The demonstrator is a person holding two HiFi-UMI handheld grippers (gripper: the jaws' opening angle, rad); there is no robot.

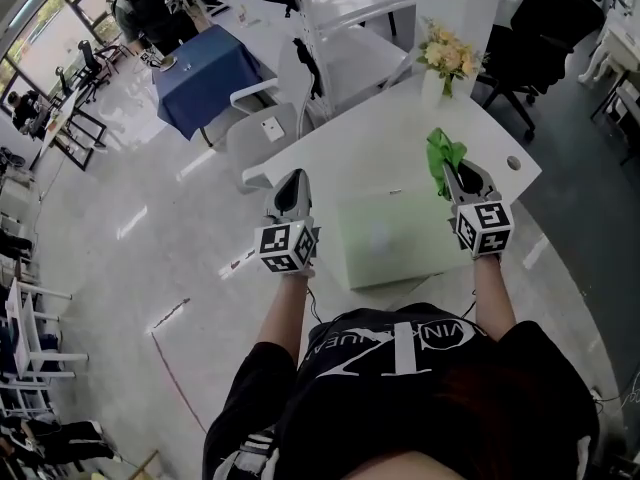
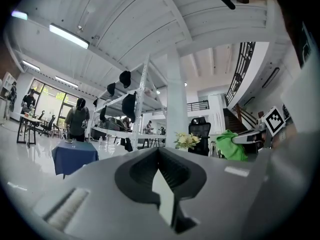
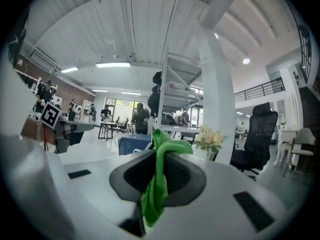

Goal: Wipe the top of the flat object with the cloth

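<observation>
A pale green flat object [image 1: 395, 236] lies on the white table [image 1: 370, 133] in front of me. My right gripper [image 1: 452, 173] is shut on a green cloth [image 1: 441, 156] and is held above the flat object's right side. The cloth [image 3: 156, 181] hangs pinched between the jaws in the right gripper view. To the left of the flat object, near the table's left edge, my left gripper [image 1: 291, 184] is shut with nothing in it. Its closed jaws fill the bottom of the left gripper view, where the cloth [image 2: 231, 145] shows at the right.
A vase of flowers [image 1: 448, 60] stands at the table's far edge by a white pillar [image 1: 455, 3]. A black office chair [image 1: 525, 38] is behind the table on the right. A white chair [image 1: 262, 133] and a blue-covered table [image 1: 208, 73] stand to the left.
</observation>
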